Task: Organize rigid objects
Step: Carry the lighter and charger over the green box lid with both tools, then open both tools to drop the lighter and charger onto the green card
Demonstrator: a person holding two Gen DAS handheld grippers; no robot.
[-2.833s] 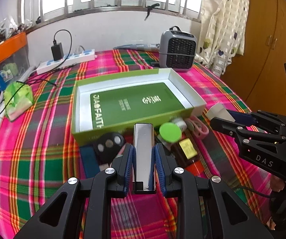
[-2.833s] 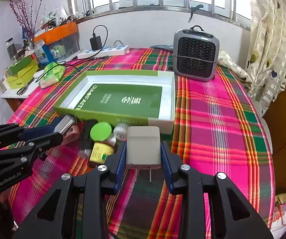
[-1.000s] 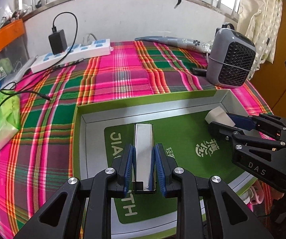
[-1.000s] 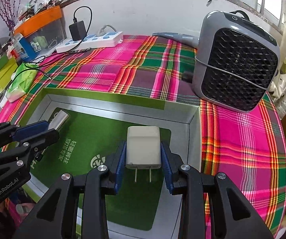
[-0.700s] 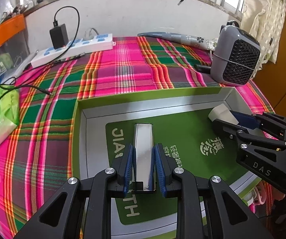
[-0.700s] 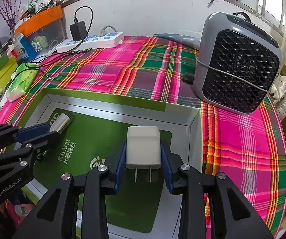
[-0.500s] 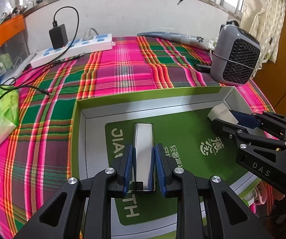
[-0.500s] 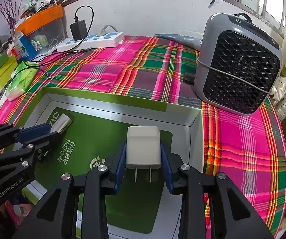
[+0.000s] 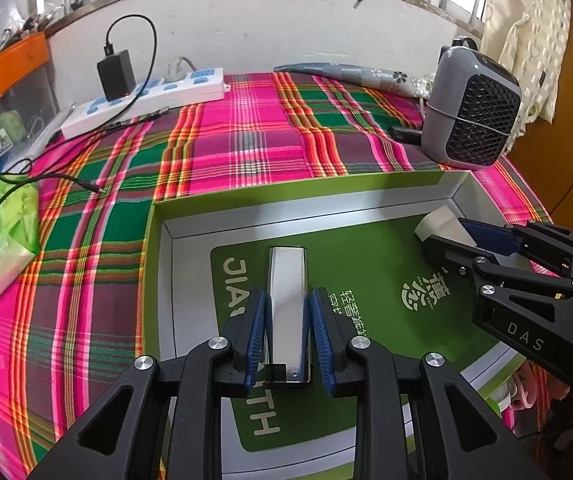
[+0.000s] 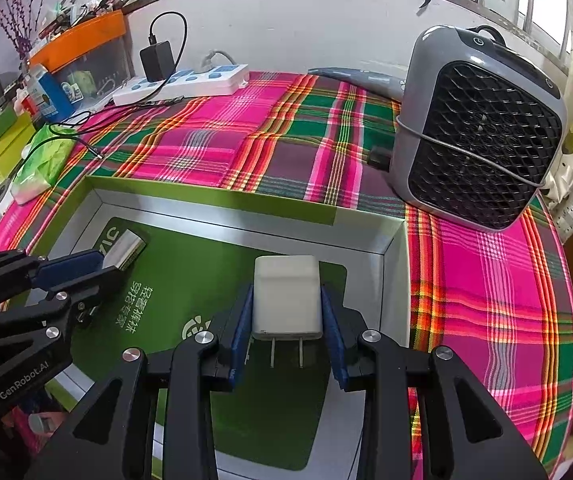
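Observation:
A shallow green box point(image 9: 306, 188) with a green printed floor lies on the plaid tablecloth, and both grippers hang over it. My left gripper point(image 9: 288, 296) has a silver metal bar point(image 9: 287, 304) between its blue pads. Its jaws are opening, and thin dark gaps show on both sides of the bar. In the right wrist view the bar point(image 10: 124, 250) has its far end down on the box floor at the left. My right gripper point(image 10: 286, 292) is shut on a white plug charger point(image 10: 286, 294) with its prongs pointing back, near the box's far right corner point(image 10: 396, 236).
A grey fan heater point(image 10: 478, 128) stands just beyond the box's right corner. A white power strip point(image 9: 142, 100) with a black adapter and trailing cables lies at the back left. A green packet point(image 9: 6, 224) sits left of the box. Small pink things point(image 9: 522, 388) lie outside its near right edge.
Both grippers came from the table's front, over the loose items, to above the box floor and then held still. The left pads have just spread slightly off the silver bar.

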